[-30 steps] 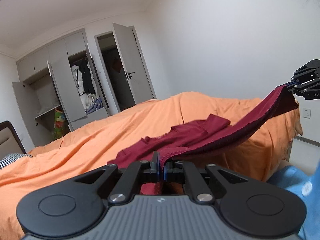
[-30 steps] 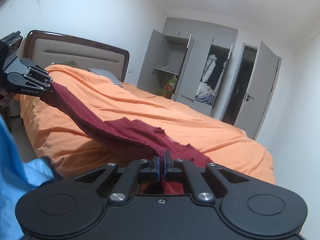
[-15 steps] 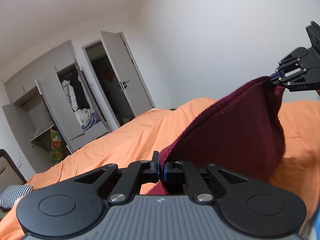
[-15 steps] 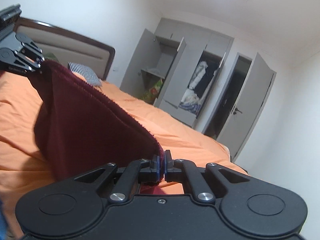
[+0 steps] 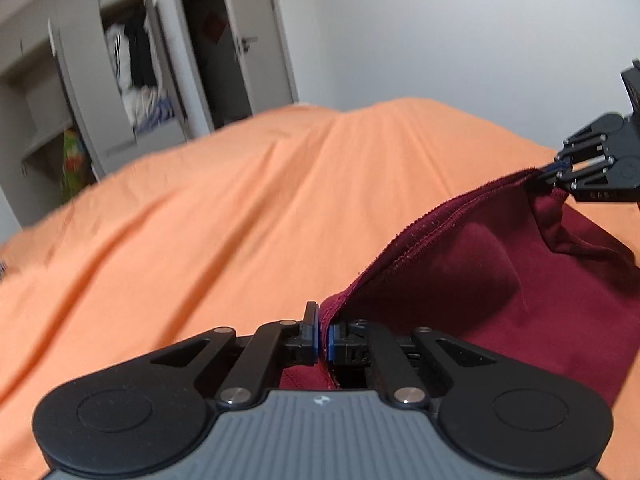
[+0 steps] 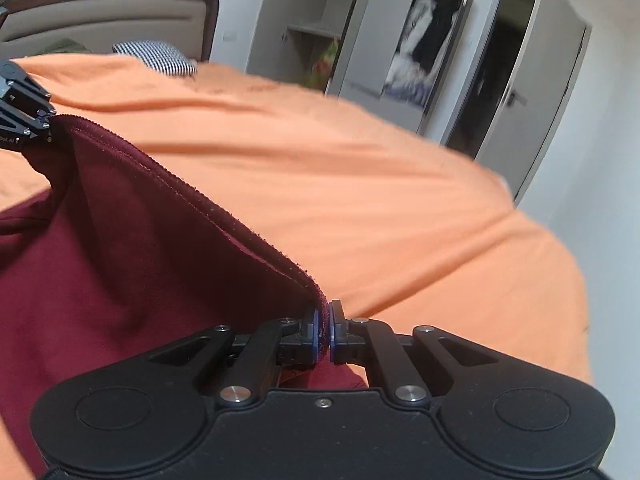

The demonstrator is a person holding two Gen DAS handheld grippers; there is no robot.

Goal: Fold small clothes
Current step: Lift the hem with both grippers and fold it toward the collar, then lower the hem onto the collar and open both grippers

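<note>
Closest in the left wrist view, the left gripper (image 5: 322, 338) is clamped on the hemmed edge of a dark red garment (image 5: 500, 280), the cloth pinched between its blue-padded fingers (image 5: 314, 336). A small pale emblem sits on the grey ribbed housing just behind the jaws — too small to make out as a word. The stitched hem runs taut up and to the right to the right gripper (image 5: 554, 172), which grips the other end; faint lettering on its side is too blurred to read.

In the right wrist view the right gripper (image 6: 324, 330) is likewise closed on the garment (image 6: 120, 240), and the hem stretches up-left to the left gripper (image 6: 46, 128), whose printed label is cut off at the frame edge and unreadable. Below the hem the garment hangs slack, its lower part lying on the orange bedcover (image 6: 360, 168).

Farther off — a checked pillow (image 6: 158, 56) by the padded headboard (image 6: 100, 12), then a grey wardrobe (image 6: 416, 36) with doors open and clothes inside, and an open room door (image 5: 260, 40).
</note>
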